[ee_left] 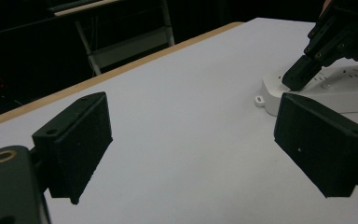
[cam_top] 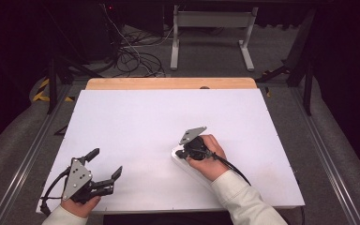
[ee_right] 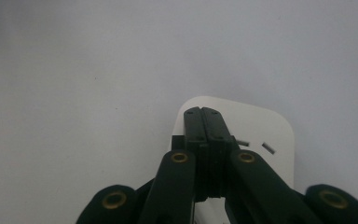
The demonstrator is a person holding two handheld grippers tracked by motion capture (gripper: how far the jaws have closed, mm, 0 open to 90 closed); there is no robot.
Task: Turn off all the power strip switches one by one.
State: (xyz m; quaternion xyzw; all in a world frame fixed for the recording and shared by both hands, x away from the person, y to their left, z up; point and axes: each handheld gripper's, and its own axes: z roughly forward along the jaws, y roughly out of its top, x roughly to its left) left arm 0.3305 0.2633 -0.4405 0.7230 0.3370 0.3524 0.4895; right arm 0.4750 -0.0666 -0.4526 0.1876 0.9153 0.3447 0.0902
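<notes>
A white power strip (cam_top: 182, 162) lies on the white table top (cam_top: 159, 112), right of the middle and partly under a person's right hand. My right gripper (cam_top: 180, 153) points down at the strip's near-left end with its jaws shut and nothing between them. In the right gripper view the closed tips (ee_right: 205, 113) sit over the rounded end of the power strip (ee_right: 265, 126), beside two socket slots. My left gripper (cam_top: 106, 162) stands open at the front left with nothing between its jaws. The left gripper view has the strip (ee_left: 340, 88) and the right gripper (ee_left: 299, 77) touching its top.
A wooden strip (cam_top: 168, 83) runs along the table's far edge. Beyond it on the floor lie tangled cables (cam_top: 136, 58), next to a white desk frame (cam_top: 211, 21). Metal rails (cam_top: 28, 150) flank the table on both sides.
</notes>
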